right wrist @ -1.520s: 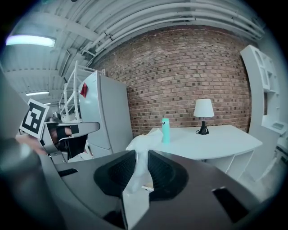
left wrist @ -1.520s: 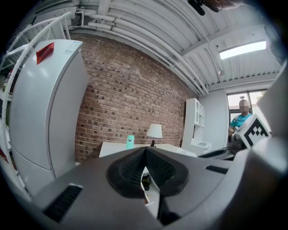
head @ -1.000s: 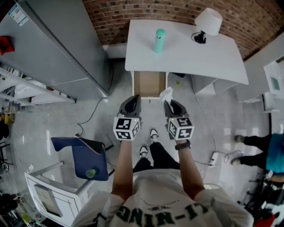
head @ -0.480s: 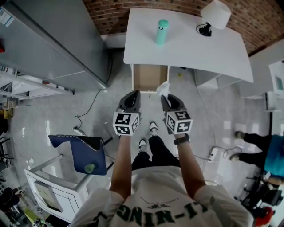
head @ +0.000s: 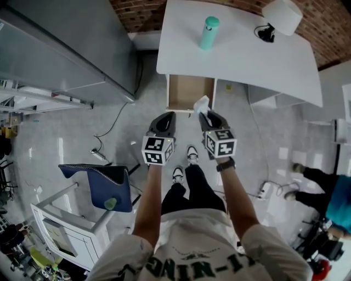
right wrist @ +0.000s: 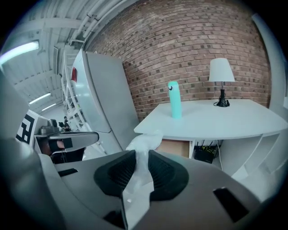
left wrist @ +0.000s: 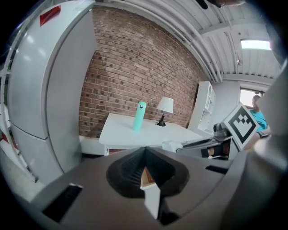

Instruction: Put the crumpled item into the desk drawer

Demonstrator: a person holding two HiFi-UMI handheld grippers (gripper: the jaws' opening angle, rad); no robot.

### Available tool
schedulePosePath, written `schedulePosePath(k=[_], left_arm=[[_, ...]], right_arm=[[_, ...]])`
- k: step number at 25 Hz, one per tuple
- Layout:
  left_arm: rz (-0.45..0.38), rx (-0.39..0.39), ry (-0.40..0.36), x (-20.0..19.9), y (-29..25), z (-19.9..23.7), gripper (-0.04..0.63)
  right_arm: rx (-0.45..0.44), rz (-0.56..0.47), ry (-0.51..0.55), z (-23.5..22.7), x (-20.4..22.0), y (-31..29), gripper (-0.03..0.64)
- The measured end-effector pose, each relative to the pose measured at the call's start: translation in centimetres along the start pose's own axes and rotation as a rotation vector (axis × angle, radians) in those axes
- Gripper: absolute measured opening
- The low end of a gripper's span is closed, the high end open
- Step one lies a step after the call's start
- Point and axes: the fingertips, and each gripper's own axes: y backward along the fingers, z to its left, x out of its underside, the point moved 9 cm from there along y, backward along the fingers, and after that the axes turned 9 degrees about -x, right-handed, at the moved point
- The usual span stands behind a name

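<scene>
Head view, right claw (head: 207,116) at frame centre clamped on crumpled white paper (head: 202,104), just below the open drawer (head: 184,93) under the white table (head: 247,55), left claw (head: 166,117) alongside, closed and empty.

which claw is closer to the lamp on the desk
Right. The right claw, shut on the crumpled item, is in front of the desk, with the lamp ahead to its right; the left claw is beside it, farther left from the lamp.
</scene>
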Motion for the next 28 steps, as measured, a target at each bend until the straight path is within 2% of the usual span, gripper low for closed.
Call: schedulePosePath(k=[6, 13, 18, 22, 28], left_arm=[[0.03, -0.007, 0.012, 1.4, -2.8, 1.5, -0.002], [0.044, -0.006, 0.047, 2.8, -5.9, 2.8, -0.003], [0.032, 0.002, 0.048, 3.6, -8.3, 3.8, -0.002], [0.03, 0.009, 0.036, 4.9, -10.3, 4.5, -0.003], [-0.019, 0.026, 0.022, 6.8, -13.6, 5.5, -0.003]], right_arm=[[-0.05, 0.055, 0.027, -1.2, 0.4, -3.5, 0.074], [-0.064, 0.104, 0.088, -4.5, 1.9, -6.8, 0.074], [-0.055, 0.163, 0.169, -6.8, 3.4, -9.4, 0.074], [-0.084, 0.19, 0.25, -7.5, 3.9, -12.0, 0.074], [-0.11, 0.235, 0.269, -9.1, 4.9, -15.2, 0.074]])
